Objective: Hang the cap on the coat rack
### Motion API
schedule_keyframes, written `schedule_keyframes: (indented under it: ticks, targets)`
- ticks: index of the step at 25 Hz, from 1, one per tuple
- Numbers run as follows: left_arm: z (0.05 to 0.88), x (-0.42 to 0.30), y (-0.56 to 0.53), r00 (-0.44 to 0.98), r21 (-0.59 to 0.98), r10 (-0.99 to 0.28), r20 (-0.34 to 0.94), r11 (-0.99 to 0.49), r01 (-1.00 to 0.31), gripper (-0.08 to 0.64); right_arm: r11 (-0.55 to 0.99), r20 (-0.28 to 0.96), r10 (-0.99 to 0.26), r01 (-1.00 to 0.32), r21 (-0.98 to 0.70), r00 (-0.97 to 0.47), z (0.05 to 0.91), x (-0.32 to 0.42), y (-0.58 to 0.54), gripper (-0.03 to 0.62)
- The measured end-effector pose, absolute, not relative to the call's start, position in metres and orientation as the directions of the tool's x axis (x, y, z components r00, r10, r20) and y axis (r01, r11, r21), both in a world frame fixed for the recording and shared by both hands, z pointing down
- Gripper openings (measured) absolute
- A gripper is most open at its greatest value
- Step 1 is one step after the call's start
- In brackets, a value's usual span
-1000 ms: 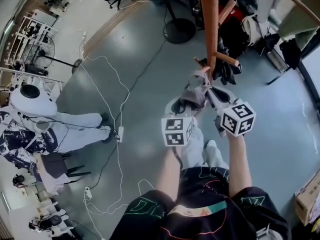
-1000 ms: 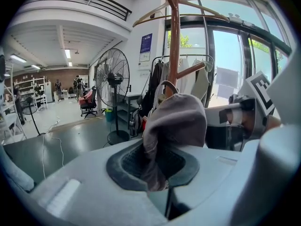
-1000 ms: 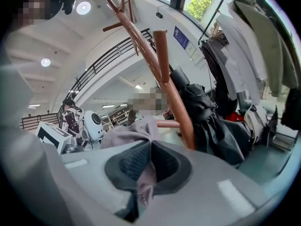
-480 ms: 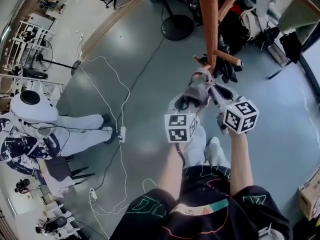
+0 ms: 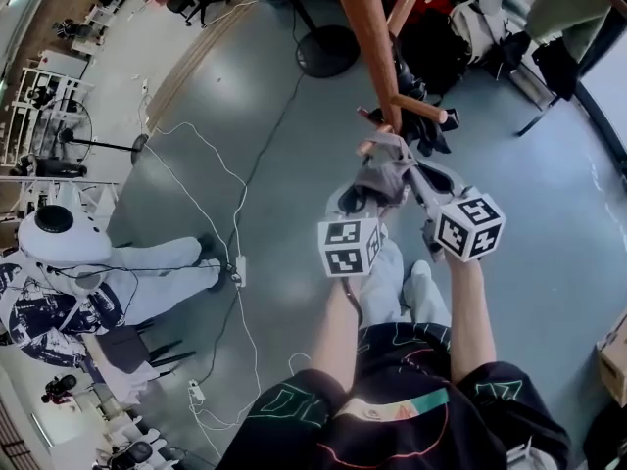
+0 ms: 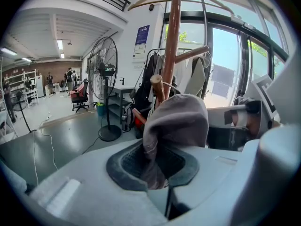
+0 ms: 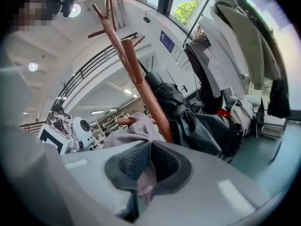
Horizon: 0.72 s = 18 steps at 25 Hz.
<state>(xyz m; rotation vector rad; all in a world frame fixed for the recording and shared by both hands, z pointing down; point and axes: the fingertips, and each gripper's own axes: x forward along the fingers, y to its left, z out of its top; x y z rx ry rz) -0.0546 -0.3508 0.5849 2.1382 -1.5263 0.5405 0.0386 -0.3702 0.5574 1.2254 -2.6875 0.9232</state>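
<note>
A grey cap hangs stretched between both grippers, close against the wooden coat rack. My left gripper is shut on the cap's left edge, just below a short peg. Opposite it, my right gripper is shut on the cap's other edge, beside the rack's pole. In the head view one peg tip pokes out at the cap's upper left and another peg sticks out to the right above it.
Dark coats and bags hang and pile behind the rack. A standing fan's round base sits on the grey floor beyond it. White cables trail across the floor at left, near a seated person. A fan stands left of the rack.
The rack has shifted left and tilted in the head view as the view moved. Both grippers and the cap have risen slightly toward the pegs, still holding the cap.
</note>
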Motion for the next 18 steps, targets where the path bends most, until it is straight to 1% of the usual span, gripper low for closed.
schedule_keyframes:
  ticks: [13, 18]
  targets:
    - [0.595, -0.027, -0.37, 0.358, 0.144, -0.739, 0.571, -0.34, -0.929, 0.056, 0.448, 0.295, -0.714, -0.738, -0.504, -0.635, 0.564, 0.066, -0.378, 0.017]
    - [0.605, -0.022, -0.375, 0.359, 0.137, -0.726, 0.587, -0.347, -0.928, 0.057, 0.403, 0.301, -0.746, -0.763, -0.506, -0.594, 0.575, 0.071, -0.379, 0.017]
